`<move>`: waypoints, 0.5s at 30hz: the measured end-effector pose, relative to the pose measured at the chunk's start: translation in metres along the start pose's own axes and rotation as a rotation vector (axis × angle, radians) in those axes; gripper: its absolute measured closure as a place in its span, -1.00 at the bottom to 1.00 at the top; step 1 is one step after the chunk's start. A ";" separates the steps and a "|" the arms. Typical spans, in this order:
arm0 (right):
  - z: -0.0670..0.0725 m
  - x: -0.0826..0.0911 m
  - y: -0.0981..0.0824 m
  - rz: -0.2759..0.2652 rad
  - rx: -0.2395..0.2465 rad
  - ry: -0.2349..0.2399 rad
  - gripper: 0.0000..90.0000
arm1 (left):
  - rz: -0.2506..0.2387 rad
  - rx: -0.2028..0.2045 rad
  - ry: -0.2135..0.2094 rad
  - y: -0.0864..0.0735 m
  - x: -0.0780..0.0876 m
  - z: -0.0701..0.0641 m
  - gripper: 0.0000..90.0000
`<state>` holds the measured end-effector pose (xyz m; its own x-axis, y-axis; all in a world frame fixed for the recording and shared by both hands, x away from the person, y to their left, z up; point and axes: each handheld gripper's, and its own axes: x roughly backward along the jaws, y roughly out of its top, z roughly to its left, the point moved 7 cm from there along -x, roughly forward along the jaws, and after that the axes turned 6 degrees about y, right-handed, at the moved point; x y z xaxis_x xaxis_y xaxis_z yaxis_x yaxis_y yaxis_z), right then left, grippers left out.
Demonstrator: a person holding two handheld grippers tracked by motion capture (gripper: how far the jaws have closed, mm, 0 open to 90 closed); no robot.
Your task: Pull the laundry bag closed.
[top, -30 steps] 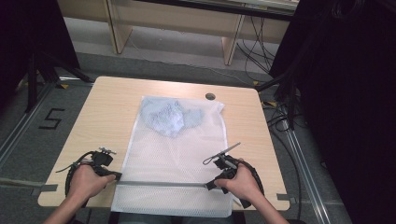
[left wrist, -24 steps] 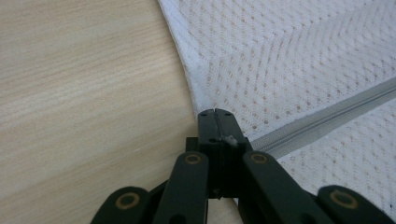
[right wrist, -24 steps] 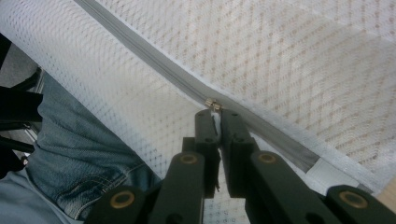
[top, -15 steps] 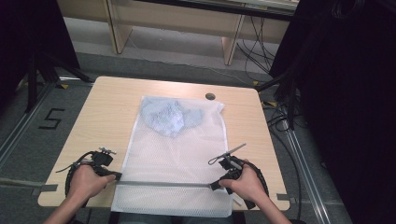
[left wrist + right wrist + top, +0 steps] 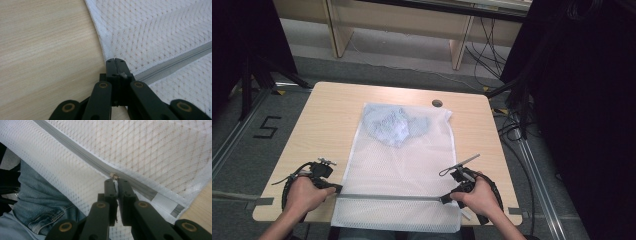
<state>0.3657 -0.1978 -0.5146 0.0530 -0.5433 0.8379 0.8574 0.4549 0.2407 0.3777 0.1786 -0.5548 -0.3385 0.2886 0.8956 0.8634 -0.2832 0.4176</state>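
The right claw has been slid rightward, clamped on the zipper pull; the left claw, clamped on the bag, should be kept taut.

I see a pale wooden table top with fine matt grain. On it lies a white mesh cloth bag, its weave open and rough, crossed by a smooth grey zipper band with a small metal slider. My matt black plastic jaws carry brass-coloured rivets.

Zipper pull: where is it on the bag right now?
In the right gripper view the zipper pull sits at the right gripper tips, near the zipper's right end on the mesh bag, by the table's near edge.
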 end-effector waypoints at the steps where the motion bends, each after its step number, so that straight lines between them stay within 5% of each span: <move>1: 0.000 0.001 -0.001 0.004 -0.007 -0.008 0.93 | 0.000 0.001 0.000 0.000 0.000 0.000 1.00; 15: -0.010 0.006 -0.007 0.013 -0.012 -0.023 0.93 | 0.000 0.000 0.000 0.000 0.000 0.000 1.00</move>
<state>0.3649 -0.2111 -0.5165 0.0526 -0.5206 0.8522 0.8629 0.4532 0.2236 0.3777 0.1786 -0.5548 -0.3383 0.2884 0.8957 0.8634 -0.2833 0.4174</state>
